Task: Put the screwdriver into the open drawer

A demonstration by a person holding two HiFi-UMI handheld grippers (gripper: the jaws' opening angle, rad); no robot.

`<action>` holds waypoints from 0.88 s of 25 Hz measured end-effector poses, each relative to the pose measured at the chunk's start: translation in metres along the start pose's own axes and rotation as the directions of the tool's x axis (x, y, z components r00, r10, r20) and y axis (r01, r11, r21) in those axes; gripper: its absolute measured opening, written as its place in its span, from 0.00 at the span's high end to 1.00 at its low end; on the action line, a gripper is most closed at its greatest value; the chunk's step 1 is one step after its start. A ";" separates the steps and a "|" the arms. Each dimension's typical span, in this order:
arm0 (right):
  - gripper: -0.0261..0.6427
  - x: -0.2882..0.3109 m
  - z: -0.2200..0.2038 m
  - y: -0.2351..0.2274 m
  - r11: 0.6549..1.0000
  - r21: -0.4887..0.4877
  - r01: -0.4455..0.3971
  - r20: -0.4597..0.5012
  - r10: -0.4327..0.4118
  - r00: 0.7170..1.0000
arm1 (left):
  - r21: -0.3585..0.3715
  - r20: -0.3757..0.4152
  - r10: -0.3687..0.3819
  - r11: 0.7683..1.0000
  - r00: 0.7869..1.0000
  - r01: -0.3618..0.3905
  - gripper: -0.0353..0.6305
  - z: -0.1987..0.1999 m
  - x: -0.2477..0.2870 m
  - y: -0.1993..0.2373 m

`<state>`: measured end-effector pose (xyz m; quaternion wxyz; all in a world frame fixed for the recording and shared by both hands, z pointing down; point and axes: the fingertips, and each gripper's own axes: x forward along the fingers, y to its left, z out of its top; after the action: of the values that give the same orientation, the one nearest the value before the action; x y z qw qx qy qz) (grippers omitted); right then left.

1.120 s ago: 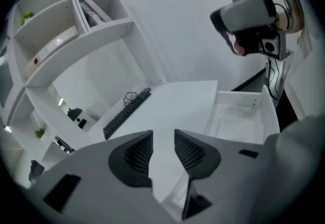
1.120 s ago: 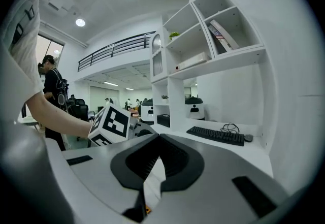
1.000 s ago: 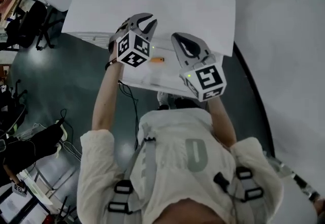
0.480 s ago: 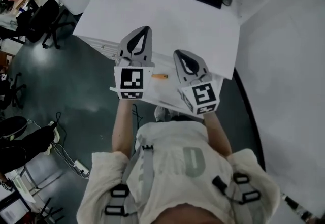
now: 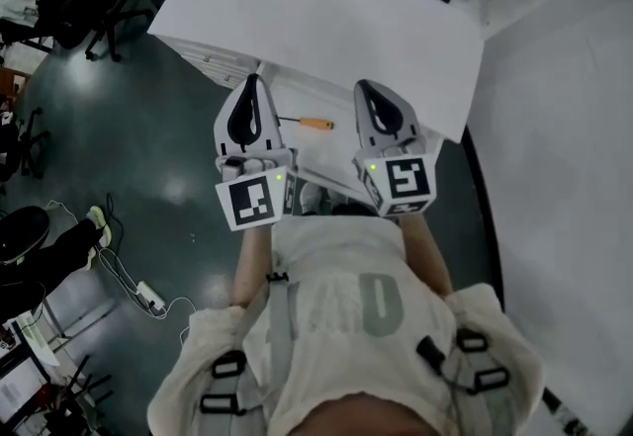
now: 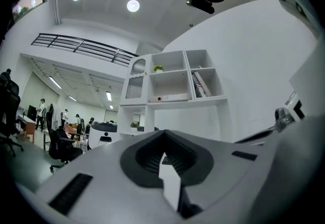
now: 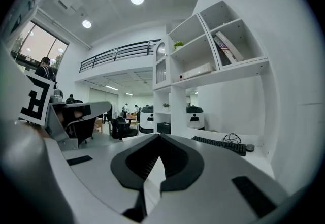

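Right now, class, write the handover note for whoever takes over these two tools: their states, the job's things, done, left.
Left tool: shut, empty.
Right tool: shut, empty.
Screwdriver: lies in the open drawer below the desk edge, between the tools, orange handle to the right.
Done: placing, it seems.
Left: only to draw the tools back; the drawer is open.

The right tool (image 7: 158,139), jaws together and empty, faces a keyboard (image 7: 219,144) below wall shelves (image 7: 213,60).
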<state>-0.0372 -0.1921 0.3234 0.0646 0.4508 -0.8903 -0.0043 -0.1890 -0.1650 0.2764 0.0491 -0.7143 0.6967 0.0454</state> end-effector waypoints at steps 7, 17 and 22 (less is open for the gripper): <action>0.95 0.000 0.003 0.005 1.000 -0.012 -0.012 0.011 0.012 1.000 | 0.010 0.016 0.041 0.999 0.999 -0.041 0.94 0.004 -0.004 0.005; 0.95 -0.004 -0.003 0.005 1.000 0.002 -0.011 -0.007 0.011 1.000 | 0.025 0.019 0.041 0.999 0.999 -0.042 0.94 0.004 -0.009 0.008; 0.95 -0.005 -0.007 0.001 1.000 0.030 -0.005 -0.019 0.006 1.000 | 0.026 0.012 0.030 0.999 0.999 -0.030 0.94 0.001 -0.009 0.007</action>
<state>-0.0344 -0.1874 0.3303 0.0664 0.4492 -0.8909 0.0134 -0.1963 -0.1566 0.2766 0.0619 -0.7028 0.7075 0.0413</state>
